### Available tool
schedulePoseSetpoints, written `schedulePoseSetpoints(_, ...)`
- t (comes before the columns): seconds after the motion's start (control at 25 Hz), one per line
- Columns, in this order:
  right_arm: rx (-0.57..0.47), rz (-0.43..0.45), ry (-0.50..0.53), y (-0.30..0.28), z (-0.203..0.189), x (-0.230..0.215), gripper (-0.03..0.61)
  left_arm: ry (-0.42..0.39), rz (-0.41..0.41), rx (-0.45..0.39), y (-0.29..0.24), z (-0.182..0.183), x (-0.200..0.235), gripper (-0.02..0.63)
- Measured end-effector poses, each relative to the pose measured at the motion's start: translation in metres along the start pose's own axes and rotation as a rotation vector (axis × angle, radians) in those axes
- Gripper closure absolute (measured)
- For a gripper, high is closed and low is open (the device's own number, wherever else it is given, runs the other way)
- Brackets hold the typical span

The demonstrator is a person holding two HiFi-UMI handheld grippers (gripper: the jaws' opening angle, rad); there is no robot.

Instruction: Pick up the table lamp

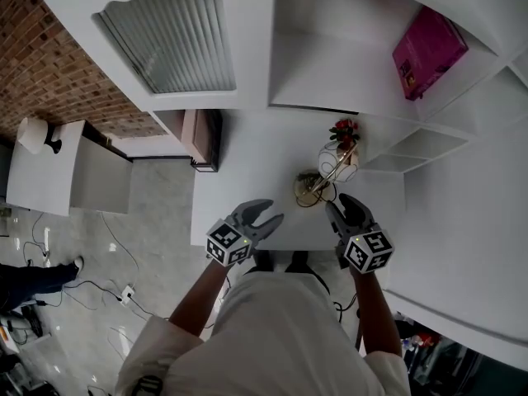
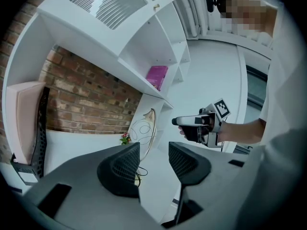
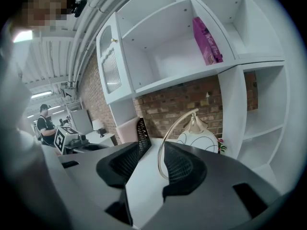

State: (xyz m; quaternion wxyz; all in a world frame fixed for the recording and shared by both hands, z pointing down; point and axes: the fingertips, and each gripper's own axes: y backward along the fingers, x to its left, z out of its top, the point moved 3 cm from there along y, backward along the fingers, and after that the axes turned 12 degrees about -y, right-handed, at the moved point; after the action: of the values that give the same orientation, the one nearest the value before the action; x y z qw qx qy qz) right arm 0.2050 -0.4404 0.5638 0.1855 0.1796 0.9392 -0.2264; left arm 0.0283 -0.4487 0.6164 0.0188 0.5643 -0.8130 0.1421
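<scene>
**Sizing Up a Delicate Lamp**

Eyeing the table lamp, standing on the white table just beside a small sprig of red flowers. Probably handling light but top-heavy and fragile. Hanging a pale round shade, possibly glass, from a slim, stiff, glossy gold arc over a round gold base. Looking best to grip the arc low, never the shade. Holding the right gripper spread, lining up on the arc without pinching it. Holding the left gripper spread too, gripping nothing. Showing a pink box in the white shelving above.
</scene>
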Motion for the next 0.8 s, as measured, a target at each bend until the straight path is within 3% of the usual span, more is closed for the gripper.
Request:
schedulePoseSetpoints(0.32, 0.049, 0.092, -0.062, -0.031, -0.001, -0.019, 0.380, 0.062, 0.067, -0.012, -0.025, -0.019, -0.005, 0.402)
schedulePoseSetpoints(0.8, 0.106, 0.191, -0.154, -0.079, 0.008, -0.035, 0.357, 0.236, 0.119, 0.064, -0.076, -0.099, 0.000, 0.394)
